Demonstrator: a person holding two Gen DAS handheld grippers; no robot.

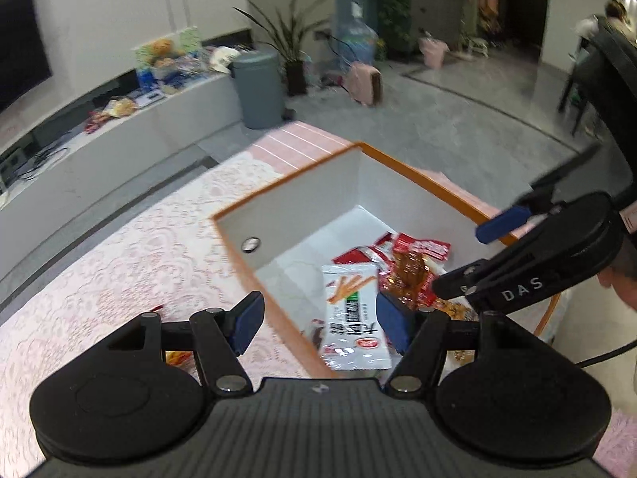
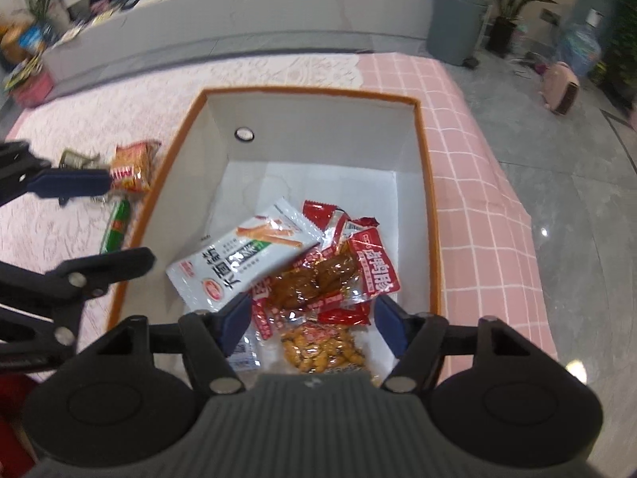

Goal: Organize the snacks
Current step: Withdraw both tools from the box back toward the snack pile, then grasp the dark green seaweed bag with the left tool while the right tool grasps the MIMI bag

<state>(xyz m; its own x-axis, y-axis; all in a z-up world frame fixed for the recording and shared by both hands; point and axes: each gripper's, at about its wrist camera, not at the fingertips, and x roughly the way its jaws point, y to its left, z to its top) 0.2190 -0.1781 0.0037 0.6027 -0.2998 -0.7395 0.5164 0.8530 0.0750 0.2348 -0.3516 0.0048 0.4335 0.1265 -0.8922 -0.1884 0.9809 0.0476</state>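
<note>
A white box with an orange rim [image 2: 428,159] stands on the pink table and also shows in the left wrist view [image 1: 286,183]. Inside lie a white snack packet [image 2: 239,263], red packets of brown meat [image 2: 342,271] and a bag of yellow nuts [image 2: 322,350]. The white packet [image 1: 352,314] and the red packets [image 1: 414,263] show in the left view too. My right gripper [image 2: 312,318] is open and empty above the box. My left gripper [image 1: 318,322] is open and empty over the box's left wall. An orange-red packet [image 2: 131,165] and a green stick packet [image 2: 117,225] lie on the lace cloth left of the box.
A lace cloth [image 2: 99,111] covers the table's left part, pink grid cloth [image 2: 477,183] the right. A grey bin [image 1: 256,87] stands on the floor beyond the table. A low white shelf [image 1: 119,131] with clutter runs along the wall.
</note>
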